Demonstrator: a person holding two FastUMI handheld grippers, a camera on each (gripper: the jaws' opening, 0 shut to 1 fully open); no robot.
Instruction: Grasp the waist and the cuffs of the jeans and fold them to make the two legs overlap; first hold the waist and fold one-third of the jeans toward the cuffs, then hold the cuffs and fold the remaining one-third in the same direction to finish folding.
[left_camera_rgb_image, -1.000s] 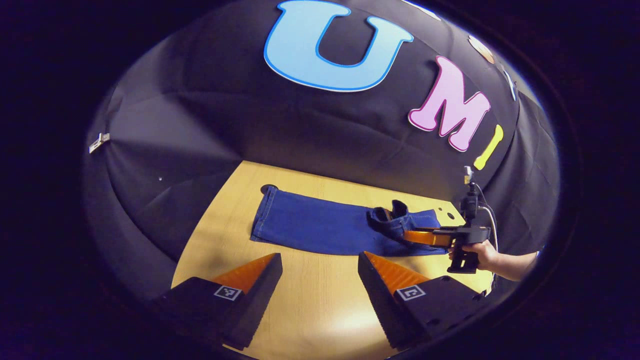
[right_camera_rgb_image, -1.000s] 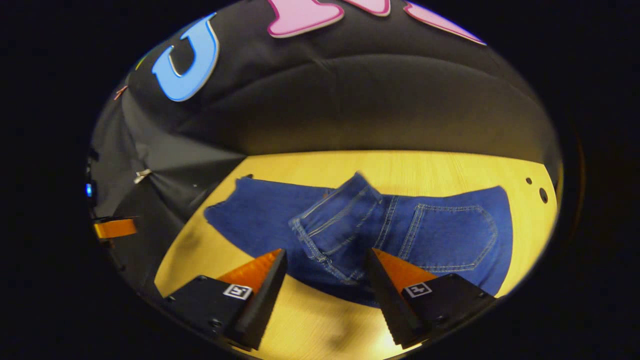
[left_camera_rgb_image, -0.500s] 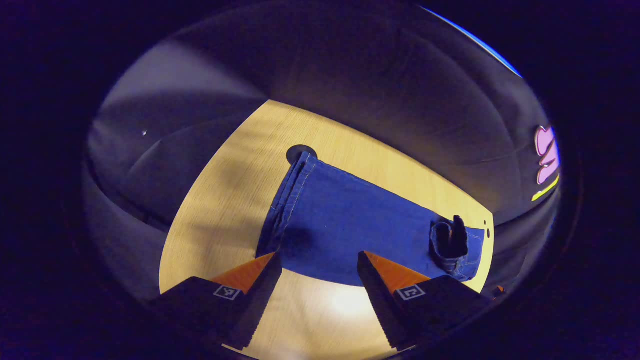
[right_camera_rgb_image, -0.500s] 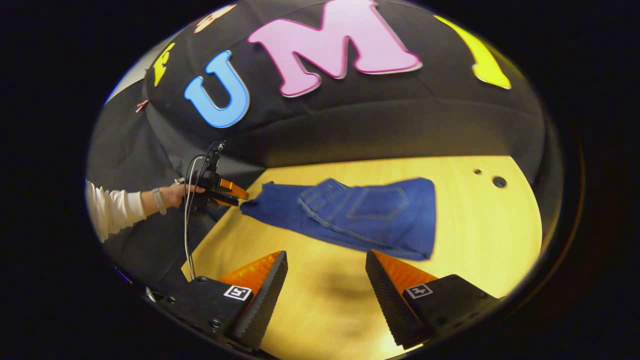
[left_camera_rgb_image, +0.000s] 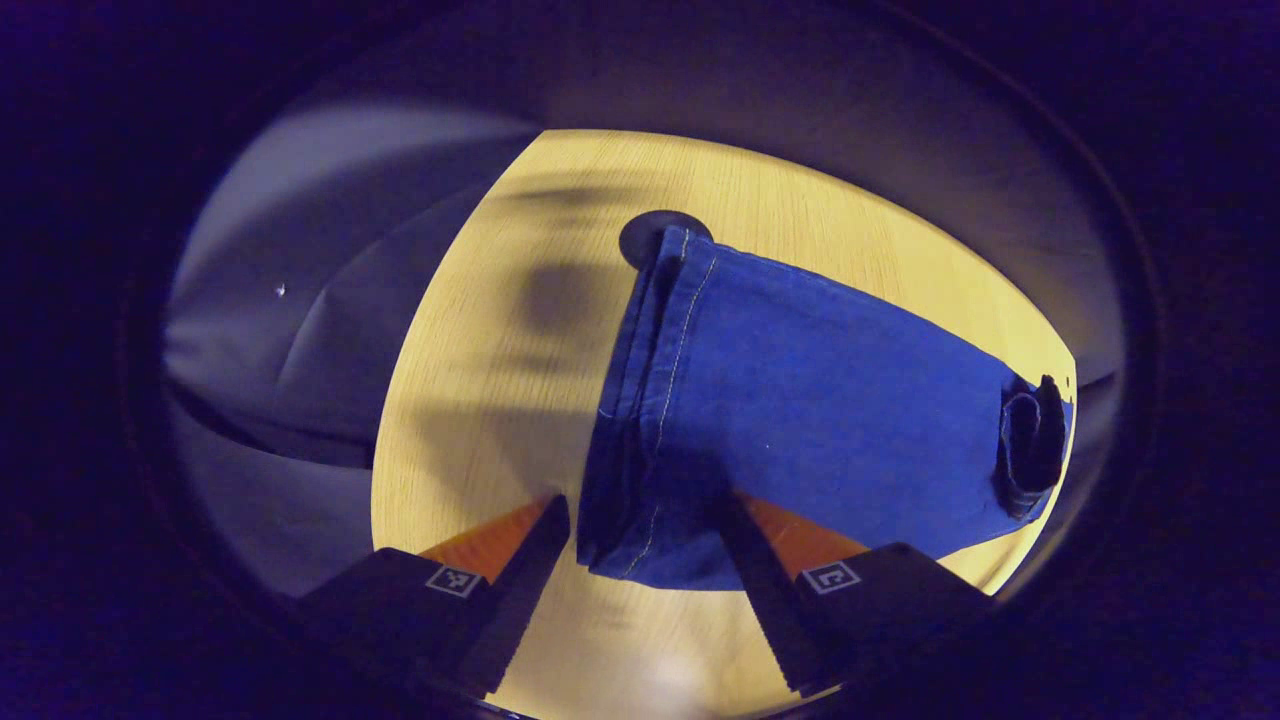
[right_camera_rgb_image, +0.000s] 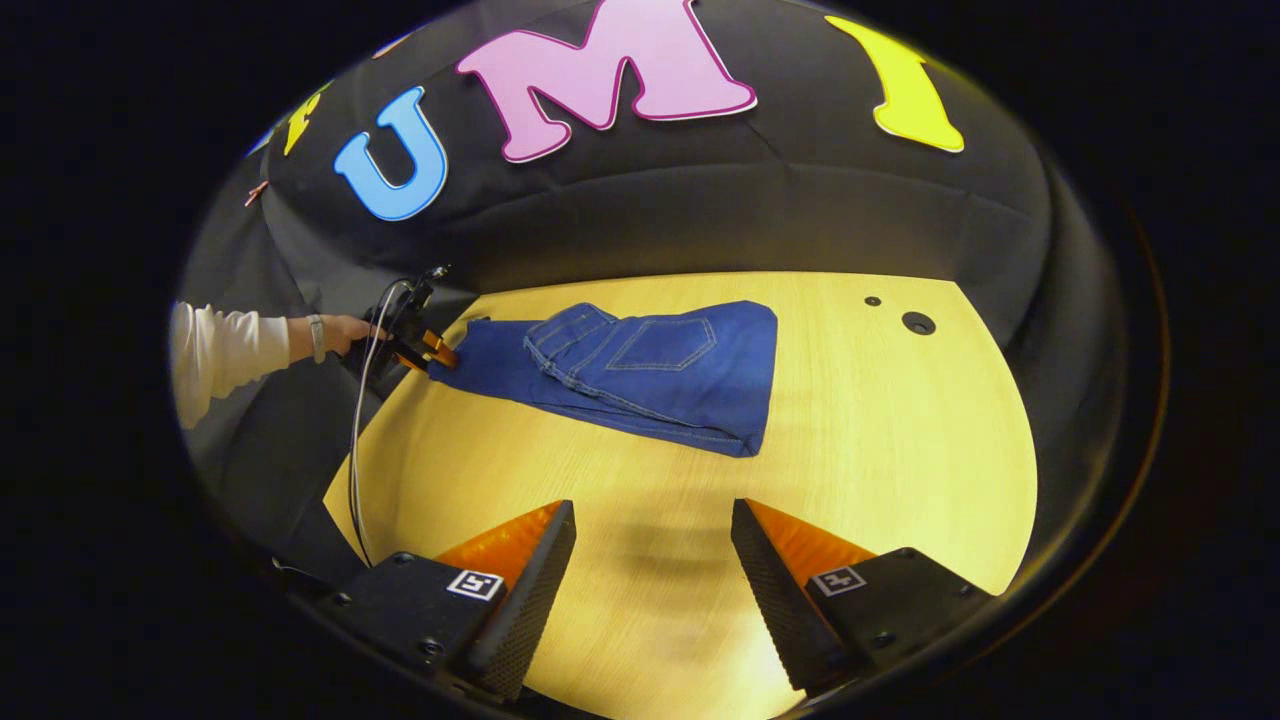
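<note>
The blue jeans (right_camera_rgb_image: 650, 370) lie flat on the wooden table (right_camera_rgb_image: 880, 440), legs overlapped and the waist part folded back over them, pockets up. In the left gripper view the stitched cuffs (left_camera_rgb_image: 650, 400) are close by and the folded waist (left_camera_rgb_image: 1030, 440) is at the far right. My left gripper (left_camera_rgb_image: 640, 505) is open, with the near corner of the cuffs between its fingers. From the right gripper view the left gripper (right_camera_rgb_image: 435, 352) is at the cuff end, held by a hand. My right gripper (right_camera_rgb_image: 652, 505) is open over bare table, well short of the jeans.
A white sleeve (right_camera_rgb_image: 225, 345) and a cable (right_camera_rgb_image: 358, 430) reach in at the left table edge. Round holes in the tabletop sit at the far right (right_camera_rgb_image: 917, 322) and just behind the cuffs (left_camera_rgb_image: 645, 235). Black cloth walls surround the table.
My left gripper has closed in on the cuffs until their corner lies between its fingers. My right gripper has drawn back from the folded waist toward the table's near side.
</note>
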